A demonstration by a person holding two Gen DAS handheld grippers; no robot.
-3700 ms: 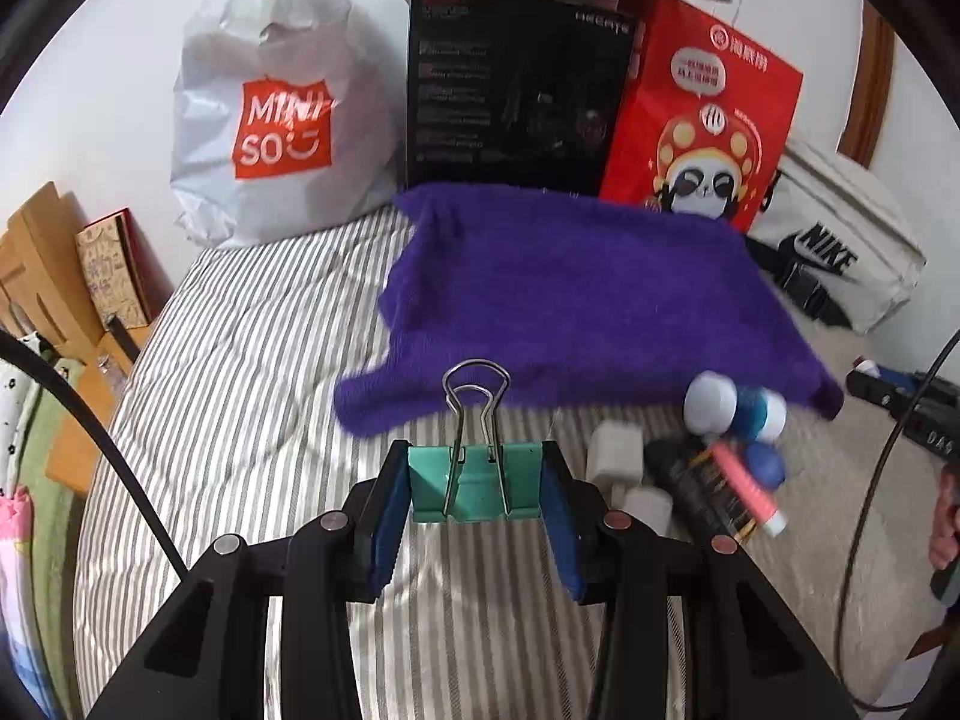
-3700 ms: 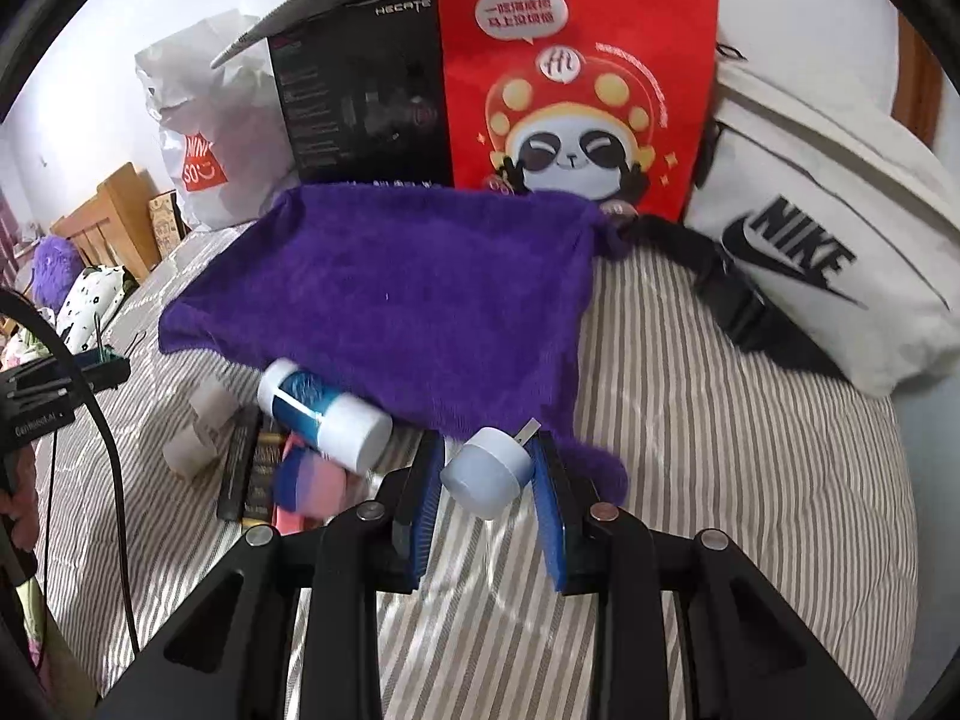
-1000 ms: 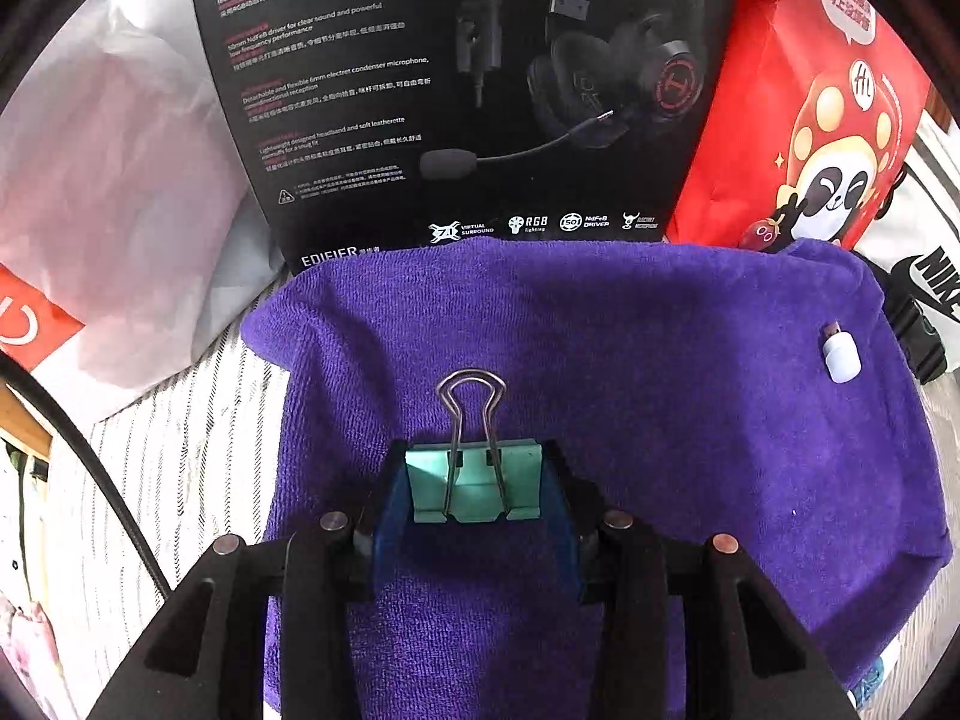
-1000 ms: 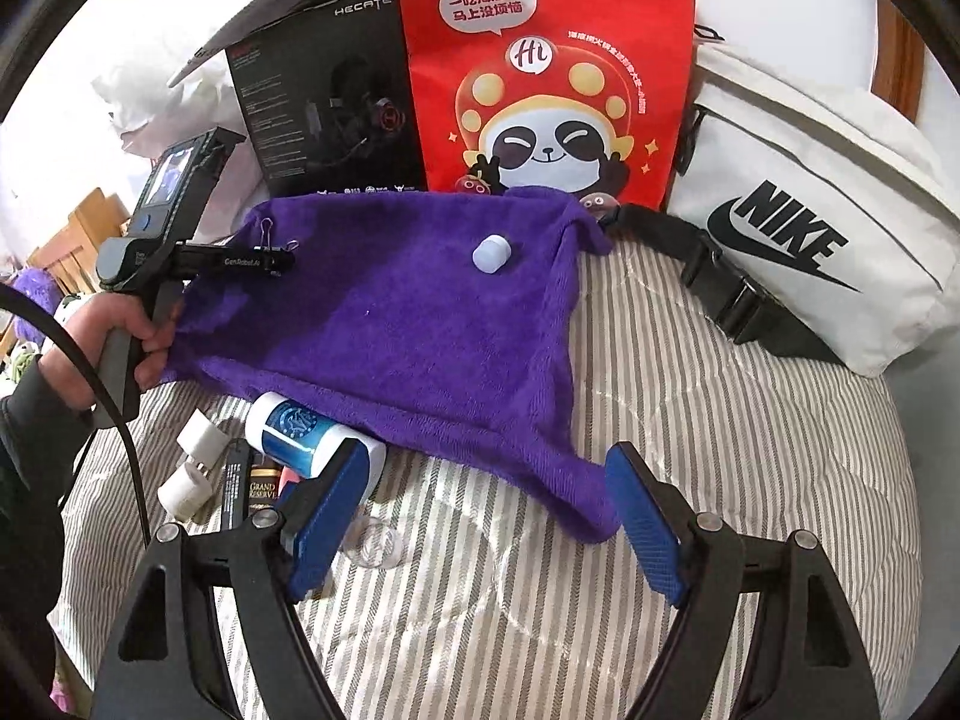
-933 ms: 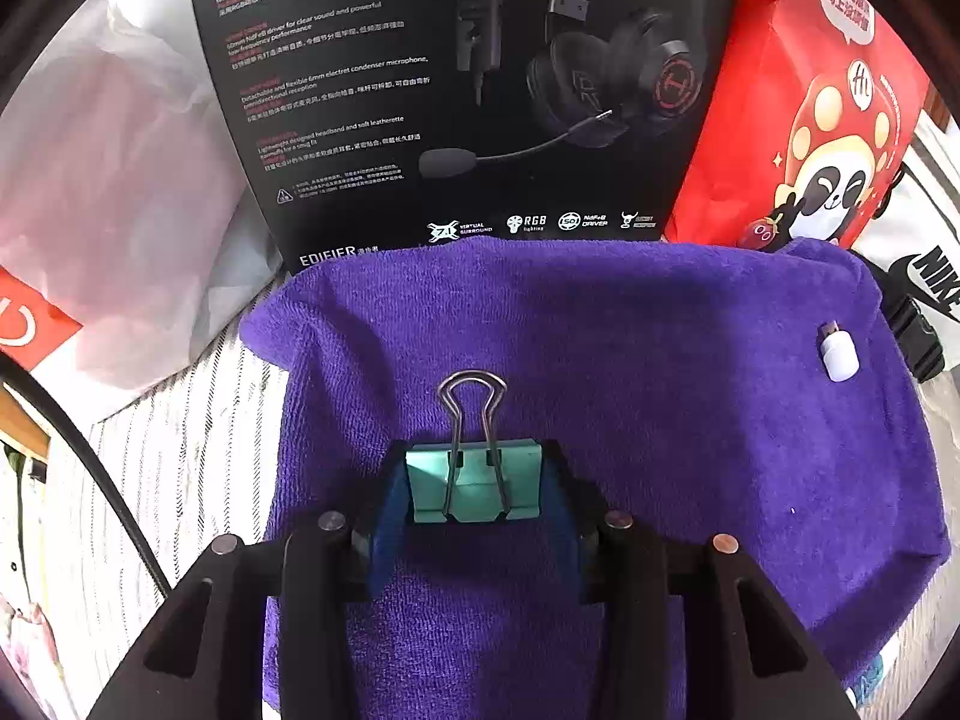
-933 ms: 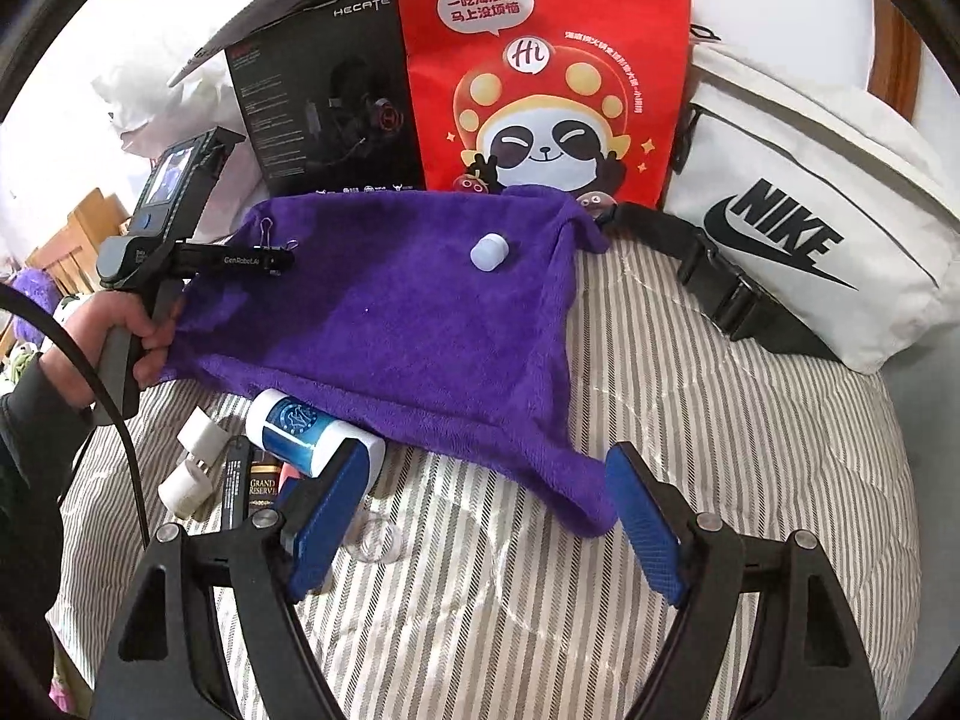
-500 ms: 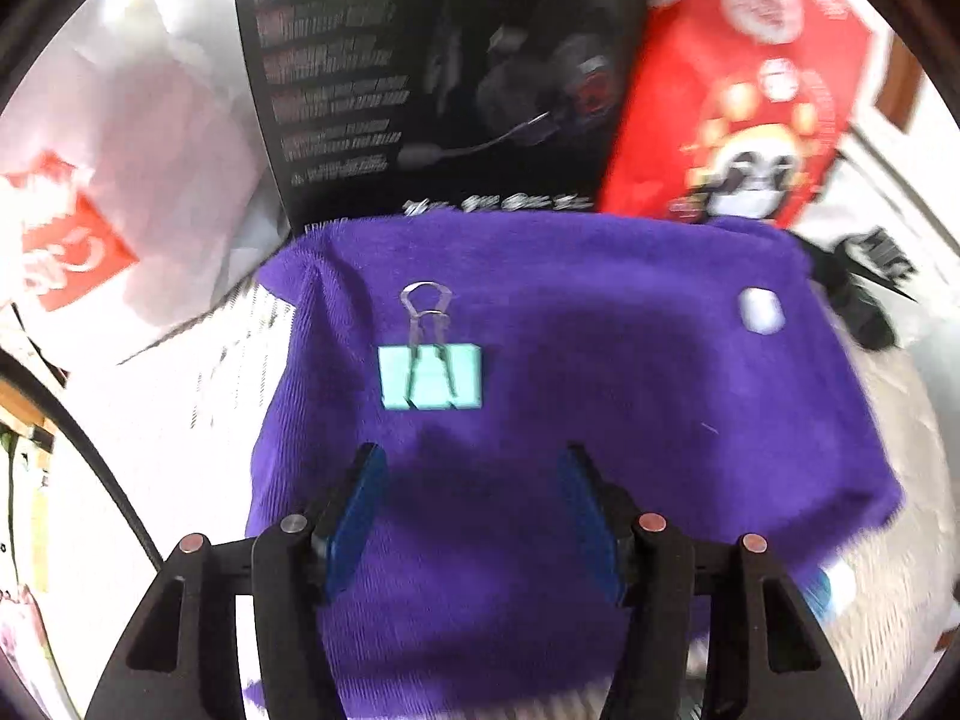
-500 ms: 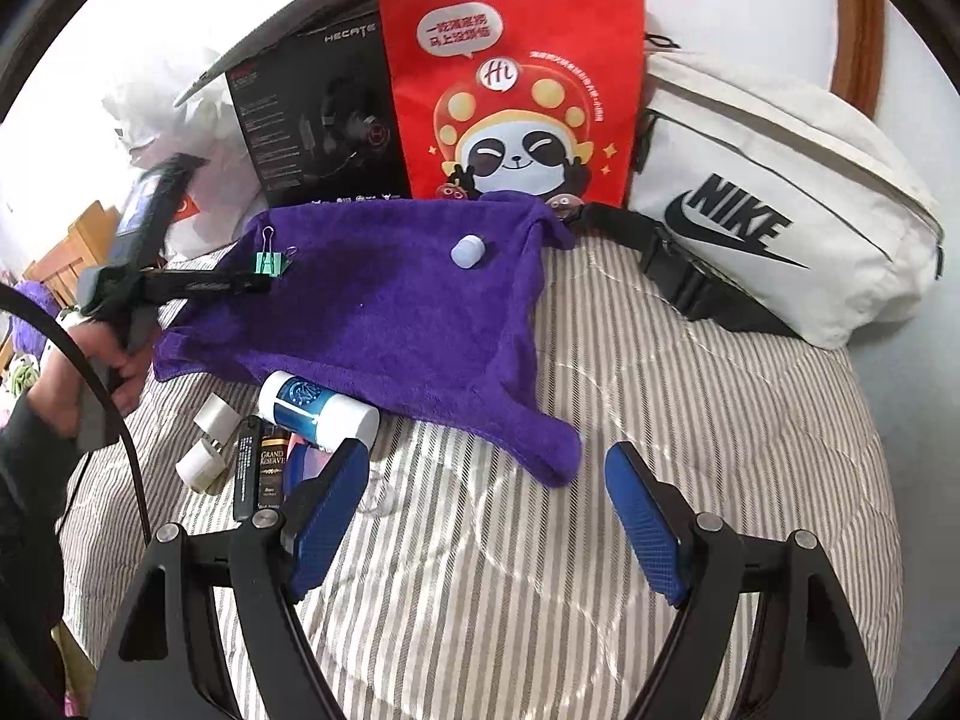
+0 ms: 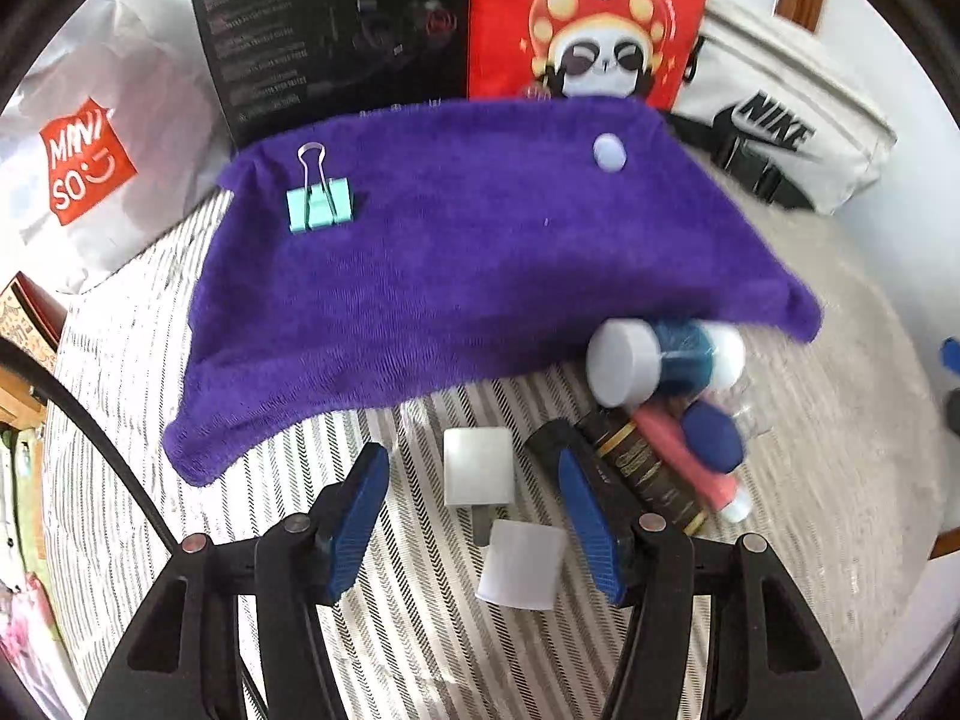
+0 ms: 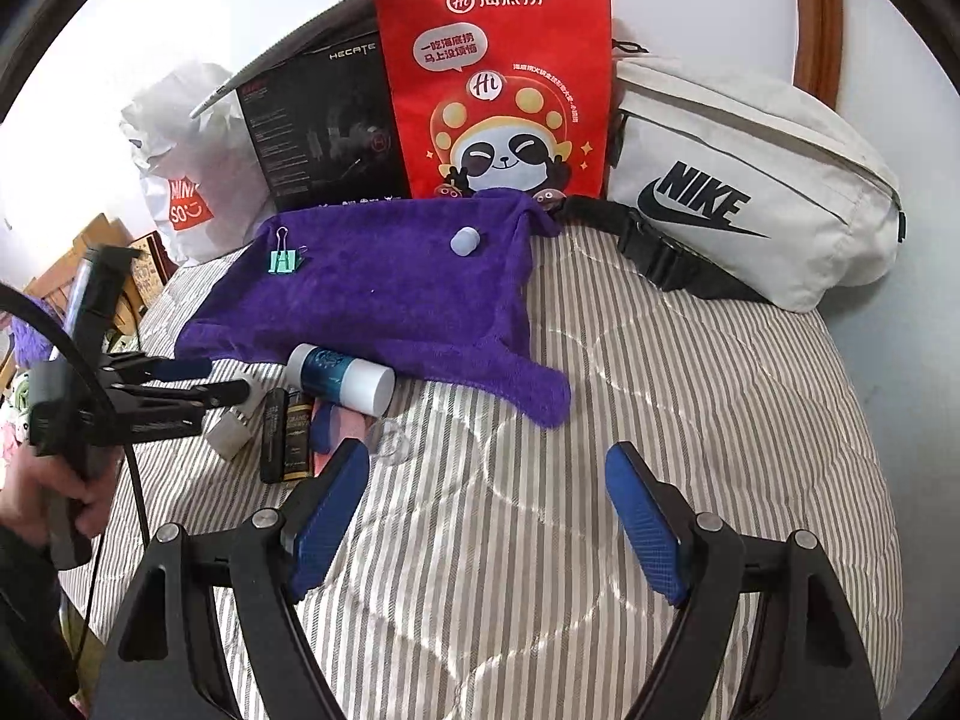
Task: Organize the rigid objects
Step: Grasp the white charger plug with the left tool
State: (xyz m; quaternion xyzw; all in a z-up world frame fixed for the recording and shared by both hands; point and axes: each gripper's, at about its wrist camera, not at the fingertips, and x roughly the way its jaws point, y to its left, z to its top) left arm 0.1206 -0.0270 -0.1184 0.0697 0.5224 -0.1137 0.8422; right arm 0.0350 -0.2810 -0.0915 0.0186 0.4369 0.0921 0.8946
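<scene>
A purple towel (image 9: 480,252) lies on the striped bed. A mint binder clip (image 9: 318,207) lies at its far left corner and a small white cap (image 9: 609,151) near its far right corner; both show in the right wrist view, clip (image 10: 285,261) and cap (image 10: 465,240). My left gripper (image 9: 474,510) is open, with a white charger block (image 9: 478,465) between its fingers and a second white block (image 9: 521,564) just nearer. A blue-and-white bottle (image 9: 657,360), black tubes (image 9: 636,468) and a pink tube (image 9: 684,459) lie to the right. My right gripper (image 10: 480,528) is open and empty over the bedspread.
Behind the towel stand a white Miniso bag (image 9: 84,156), a black headset box (image 9: 336,30) and a red panda bag (image 10: 498,90). A white Nike bag (image 10: 750,192) lies at the far right. Wooden furniture (image 10: 90,252) is off the bed's left edge.
My left gripper opened and let go of the binder clip on the towel, then drew back to the white blocks. My right gripper, open, pulled back a little.
</scene>
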